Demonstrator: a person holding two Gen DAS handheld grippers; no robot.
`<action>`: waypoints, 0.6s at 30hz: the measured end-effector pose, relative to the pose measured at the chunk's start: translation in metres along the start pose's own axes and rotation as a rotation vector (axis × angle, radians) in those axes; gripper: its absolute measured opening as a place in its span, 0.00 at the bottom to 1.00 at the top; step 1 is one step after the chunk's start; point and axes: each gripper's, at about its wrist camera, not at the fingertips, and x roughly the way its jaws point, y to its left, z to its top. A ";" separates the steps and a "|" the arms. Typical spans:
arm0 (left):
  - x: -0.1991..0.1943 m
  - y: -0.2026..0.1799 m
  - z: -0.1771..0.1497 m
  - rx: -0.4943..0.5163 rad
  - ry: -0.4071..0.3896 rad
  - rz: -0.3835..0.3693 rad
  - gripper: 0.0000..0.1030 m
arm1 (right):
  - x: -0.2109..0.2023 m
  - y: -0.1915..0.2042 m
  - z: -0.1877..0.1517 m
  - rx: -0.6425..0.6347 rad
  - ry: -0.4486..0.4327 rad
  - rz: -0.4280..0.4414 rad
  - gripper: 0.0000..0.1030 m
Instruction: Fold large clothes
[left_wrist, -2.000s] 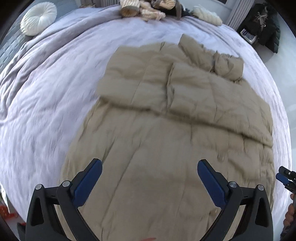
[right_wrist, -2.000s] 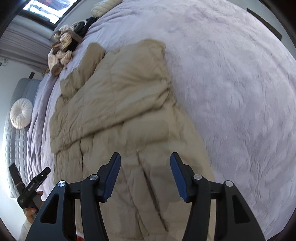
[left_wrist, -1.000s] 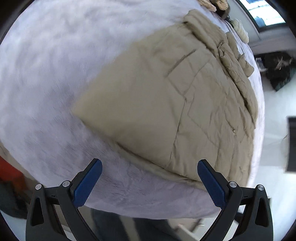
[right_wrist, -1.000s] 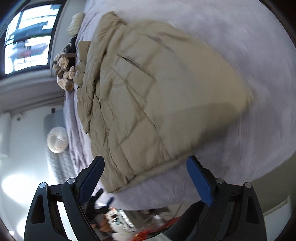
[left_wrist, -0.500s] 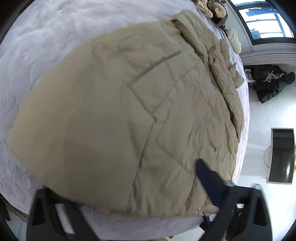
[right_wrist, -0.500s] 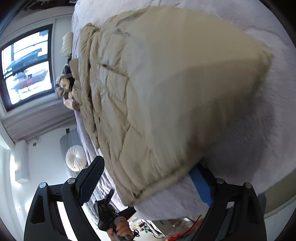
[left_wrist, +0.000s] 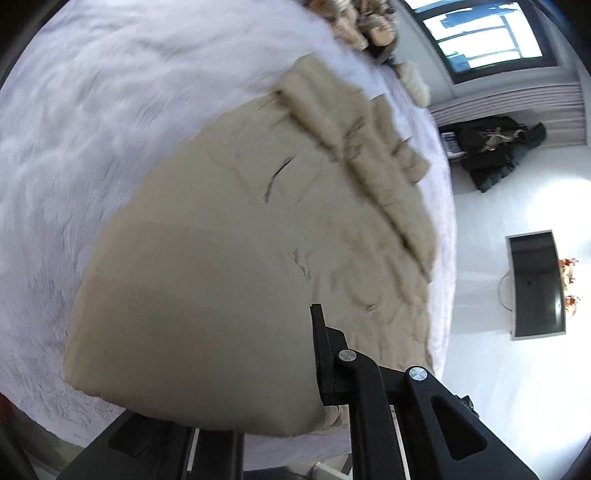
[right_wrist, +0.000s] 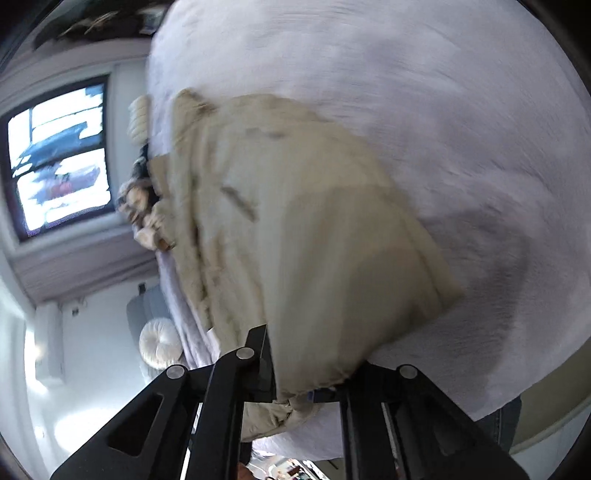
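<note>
The beige quilted coat lies spread on the lavender bedspread, with its hem at the near edge of the bed and its collar end toward the far side, where a heap of knitted items sits. In the left wrist view, the left gripper has the near hem corner between its fingers: the right-hand finger presses against the fabric edge, while the opposite finger is hidden beneath the cloth, so the jaws stand narrowed onto the coat. The gripped corner bulges upward in front of the lens. In the right wrist view, the right gripper is closed on the other hem corner of the coat; the fabric bunches between the two black fingers and hangs slightly below them. The raised corner casts a shadow on the bedspread beside it. Both views are motion-blurred. A window and a round white cushion appear at the left of the right wrist view; a wall-mounted screen and dark clothing appear at the right of the left wrist view
</note>
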 end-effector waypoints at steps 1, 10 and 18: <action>-0.005 -0.005 0.004 0.005 -0.007 -0.009 0.14 | -0.001 0.007 0.001 -0.017 0.004 0.011 0.10; -0.022 -0.079 0.079 0.053 -0.080 -0.013 0.14 | 0.002 0.112 0.053 -0.197 0.060 0.087 0.09; 0.012 -0.125 0.170 0.016 -0.126 0.048 0.14 | 0.065 0.220 0.127 -0.350 0.137 0.073 0.09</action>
